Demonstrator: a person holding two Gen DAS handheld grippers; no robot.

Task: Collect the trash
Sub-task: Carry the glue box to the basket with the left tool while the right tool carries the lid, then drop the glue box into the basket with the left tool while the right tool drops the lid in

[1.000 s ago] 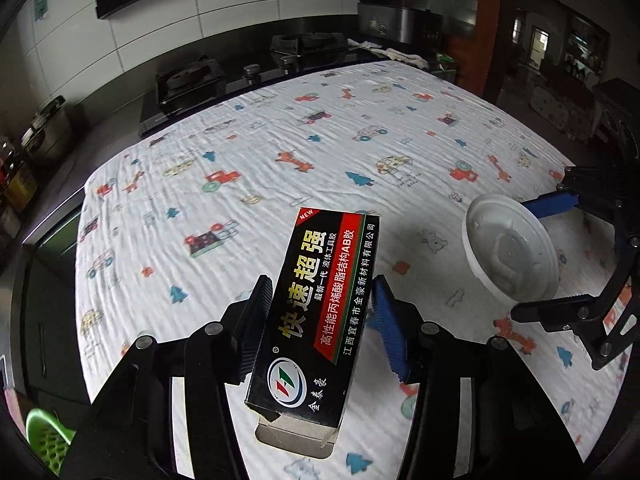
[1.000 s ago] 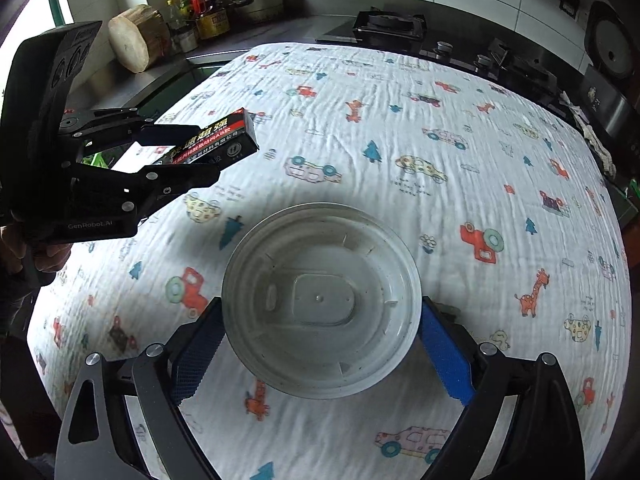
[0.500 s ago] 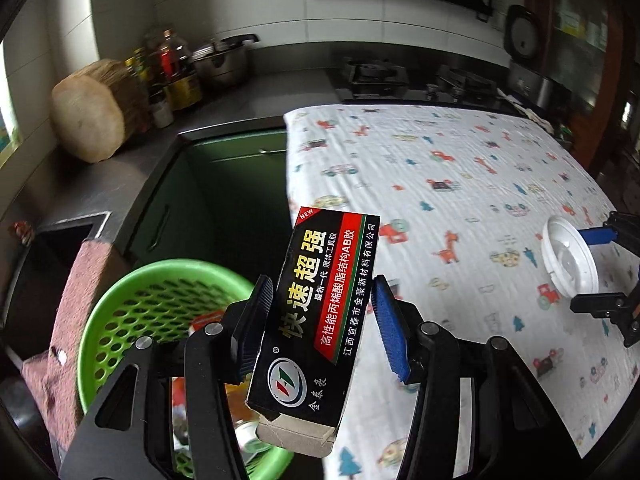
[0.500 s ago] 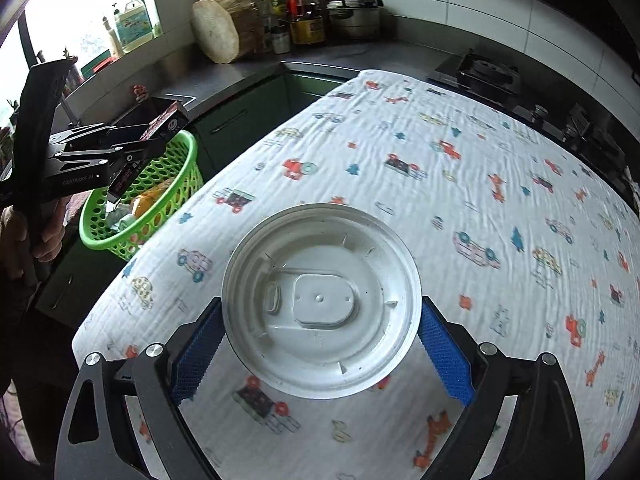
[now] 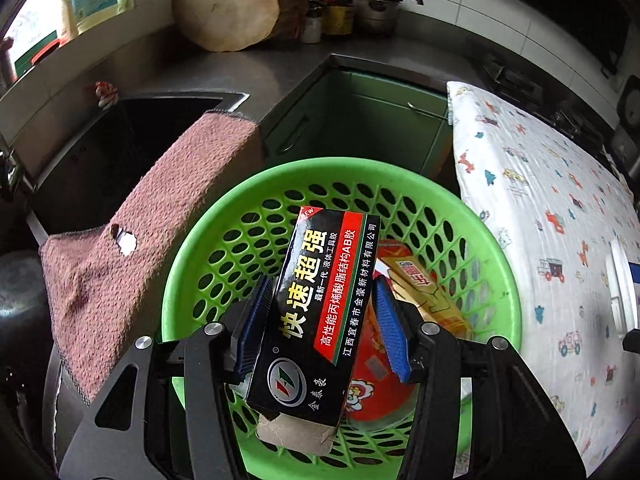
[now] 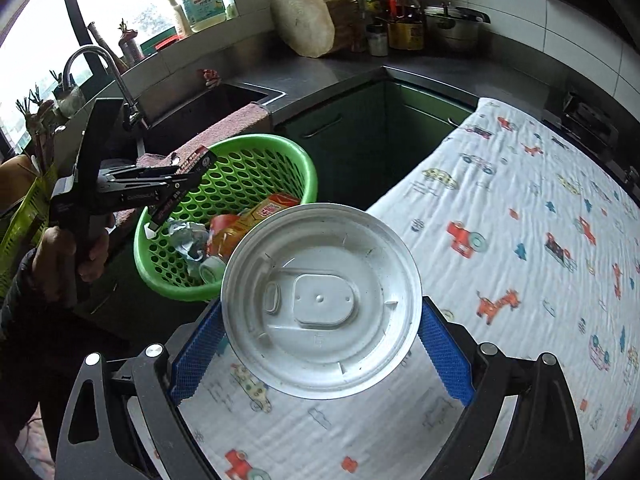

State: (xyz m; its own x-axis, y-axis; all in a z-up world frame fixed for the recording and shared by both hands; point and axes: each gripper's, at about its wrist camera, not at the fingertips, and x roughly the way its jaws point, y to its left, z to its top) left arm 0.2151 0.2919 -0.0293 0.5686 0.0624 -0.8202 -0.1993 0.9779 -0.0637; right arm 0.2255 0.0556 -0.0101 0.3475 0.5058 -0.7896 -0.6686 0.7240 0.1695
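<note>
Green basket [image 5: 496, 280] sits just past the desk [image 6: 520, 208] edge with trash inside. Right gripper [image 6: 320, 344] fingers squeeze a white lid [image 6: 320, 300]. Left gripper [image 5: 322, 320] fingers squeeze a black box [image 5: 316, 312] over the basket.

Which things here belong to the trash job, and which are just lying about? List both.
Job: glue box held in left gripper; white lid held in right gripper; green basket.

Lying about: pink towel, sink, chopping block, bottles, pot, patterned cloth.
</note>
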